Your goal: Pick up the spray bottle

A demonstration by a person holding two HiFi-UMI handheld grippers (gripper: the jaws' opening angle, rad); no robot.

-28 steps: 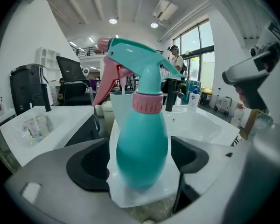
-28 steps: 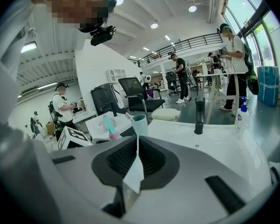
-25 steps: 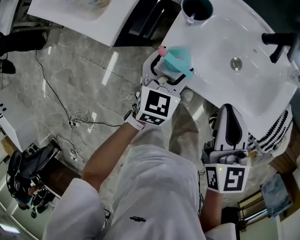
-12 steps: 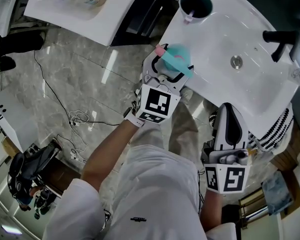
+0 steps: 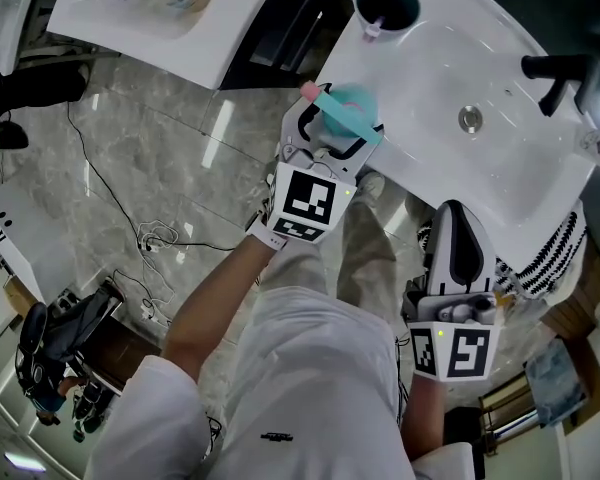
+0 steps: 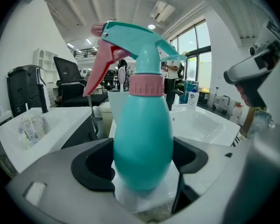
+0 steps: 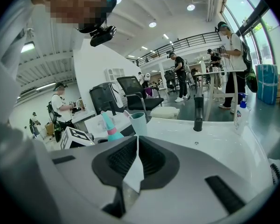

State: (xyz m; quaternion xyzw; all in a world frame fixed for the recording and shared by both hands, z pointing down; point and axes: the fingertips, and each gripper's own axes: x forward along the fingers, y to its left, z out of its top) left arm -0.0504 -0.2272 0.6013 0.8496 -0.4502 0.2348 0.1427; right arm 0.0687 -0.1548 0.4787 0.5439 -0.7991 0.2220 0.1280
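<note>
The teal spray bottle (image 5: 348, 108) with a pink collar and pink trigger stands upright over the near left edge of the white sink (image 5: 435, 68). My left gripper (image 5: 335, 133) is shut on the bottle's belly, with a dark pad on each side of the bottle (image 6: 142, 139). I cannot tell whether its base touches the sink rim. My right gripper (image 5: 458, 230) hangs lower right, below the sink's front edge. Its jaws (image 7: 136, 160) are shut with nothing between them. From the right gripper view the bottle (image 7: 109, 126) shows small at the left.
A teal cup (image 5: 385, 6) stands at the sink's far left corner, also seen from the right as the cup (image 7: 139, 122). A black faucet (image 5: 558, 71) rises at the far right. Another white counter (image 5: 170, 28) lies to the left. Cables (image 5: 160, 238) trail on the marble floor.
The whole view has shifted slightly. The left gripper keeps its hold on the bottle, and the right gripper has stayed in place.
</note>
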